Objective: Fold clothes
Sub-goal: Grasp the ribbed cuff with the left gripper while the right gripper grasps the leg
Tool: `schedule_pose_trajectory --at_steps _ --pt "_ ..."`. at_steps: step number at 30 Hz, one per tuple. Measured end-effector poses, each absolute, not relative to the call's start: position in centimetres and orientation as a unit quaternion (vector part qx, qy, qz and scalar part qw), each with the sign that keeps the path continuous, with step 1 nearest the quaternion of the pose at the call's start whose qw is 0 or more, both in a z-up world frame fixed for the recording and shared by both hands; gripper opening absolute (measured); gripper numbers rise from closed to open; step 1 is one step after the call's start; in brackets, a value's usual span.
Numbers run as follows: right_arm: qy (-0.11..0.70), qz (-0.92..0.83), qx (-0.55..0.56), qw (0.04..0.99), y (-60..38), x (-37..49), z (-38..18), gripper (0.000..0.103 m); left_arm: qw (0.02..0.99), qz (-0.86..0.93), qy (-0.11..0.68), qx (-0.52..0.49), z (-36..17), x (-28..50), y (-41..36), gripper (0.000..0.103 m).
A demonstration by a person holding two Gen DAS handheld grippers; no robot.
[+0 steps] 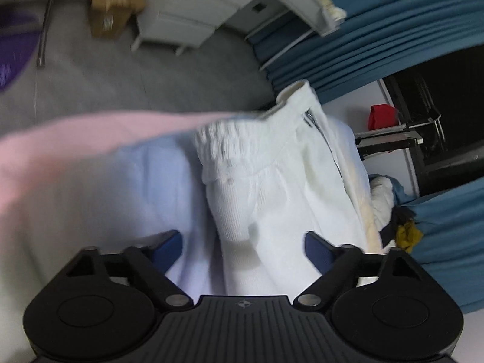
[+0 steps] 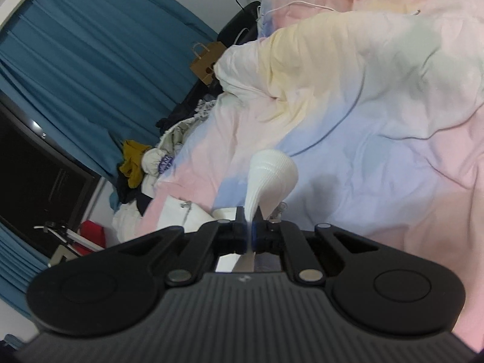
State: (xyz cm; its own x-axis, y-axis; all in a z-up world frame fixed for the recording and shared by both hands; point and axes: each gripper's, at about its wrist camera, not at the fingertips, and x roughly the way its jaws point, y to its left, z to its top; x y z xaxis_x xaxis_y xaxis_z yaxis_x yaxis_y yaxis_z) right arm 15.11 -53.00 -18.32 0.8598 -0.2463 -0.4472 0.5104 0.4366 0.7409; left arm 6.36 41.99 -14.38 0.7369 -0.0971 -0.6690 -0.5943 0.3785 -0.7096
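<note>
A white knit garment point(image 1: 272, 181) with a ribbed, gathered band lies on the pastel bedcover point(image 1: 106, 196). My left gripper point(image 1: 243, 249) is open just above it, one blue-padded finger on each side of a fold, holding nothing. My right gripper point(image 2: 249, 227) is shut on a ribbed white edge of the garment point(image 2: 272, 172), which fans out above the fingers over the bedcover point(image 2: 378, 151). More white fabric with metal clips point(image 2: 184, 214) lies just left of the right gripper.
A heap of other clothes point(image 2: 145, 163), white, mustard and dark, lies at the bed's edge by blue curtains point(image 2: 75, 60). A brown paper bag point(image 2: 205, 60) stands beyond. Grey floor point(image 1: 136, 81), a white cabinet point(image 1: 187, 15) and a cardboard box point(image 1: 112, 3) lie past the bed.
</note>
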Motion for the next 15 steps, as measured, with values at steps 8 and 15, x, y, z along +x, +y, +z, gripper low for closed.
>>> schedule_pose_trajectory --at_steps 8,15 --pt "0.113 -0.224 0.474 0.844 -52.5 14.0 -17.6 0.006 0.783 0.162 0.294 -0.524 -12.5 6.7 42.3 0.009" --pt "0.055 -0.225 0.48 0.846 -51.6 12.0 -14.5 0.006 0.803 0.125 0.239 -0.531 -7.8 5.7 43.6 0.008"
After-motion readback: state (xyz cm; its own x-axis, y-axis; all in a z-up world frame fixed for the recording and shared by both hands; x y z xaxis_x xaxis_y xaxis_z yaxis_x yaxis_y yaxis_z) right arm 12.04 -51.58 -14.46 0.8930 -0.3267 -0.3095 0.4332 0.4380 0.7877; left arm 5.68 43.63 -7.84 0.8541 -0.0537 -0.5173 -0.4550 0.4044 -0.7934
